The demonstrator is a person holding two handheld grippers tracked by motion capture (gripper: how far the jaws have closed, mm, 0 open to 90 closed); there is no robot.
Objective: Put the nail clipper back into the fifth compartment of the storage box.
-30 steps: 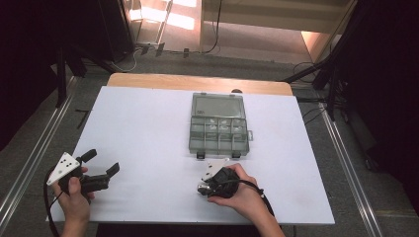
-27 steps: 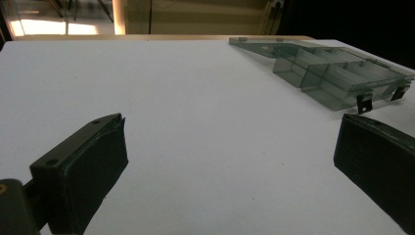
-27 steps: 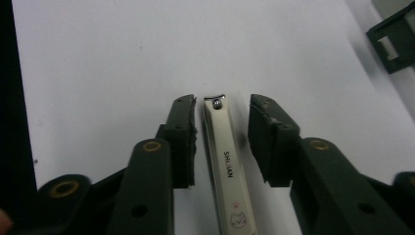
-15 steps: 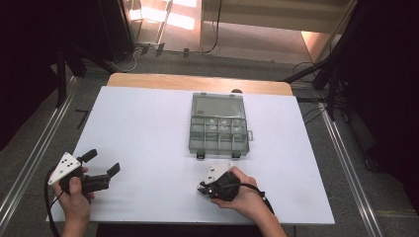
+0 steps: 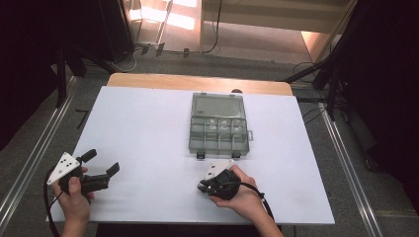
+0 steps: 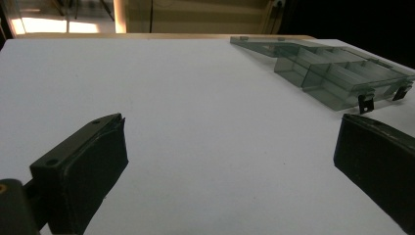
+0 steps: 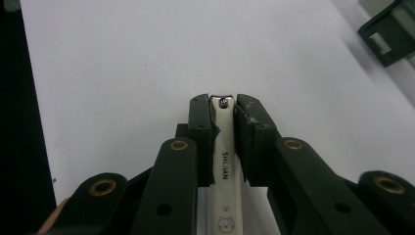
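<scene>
A white nail clipper (image 7: 224, 166) with a small cat print lies lengthwise between my right gripper's (image 7: 223, 103) two black jaws. The jaws have just been closing, and their pads now press on its sides, so it is shut on the clipper. From above, the right gripper (image 5: 203, 186) sits low over the white table near the front edge, under the person's hand. My left gripper (image 5: 103, 162) rests at the front left. Its jaws (image 6: 230, 166) stand wide open with nothing between them. A clear grey compartment box (image 5: 217, 129) lies open mid-table, lid folded back.
The box (image 6: 337, 73) has several small compartments and two dark latches facing the front. The white table (image 5: 148, 123) stretches bare between the grippers and the box. Metal rails run along both sides, and dark stands rise behind.
Both hands stay in place. The right gripper looks drawn in a little tighter under the hand than a second ago.
</scene>
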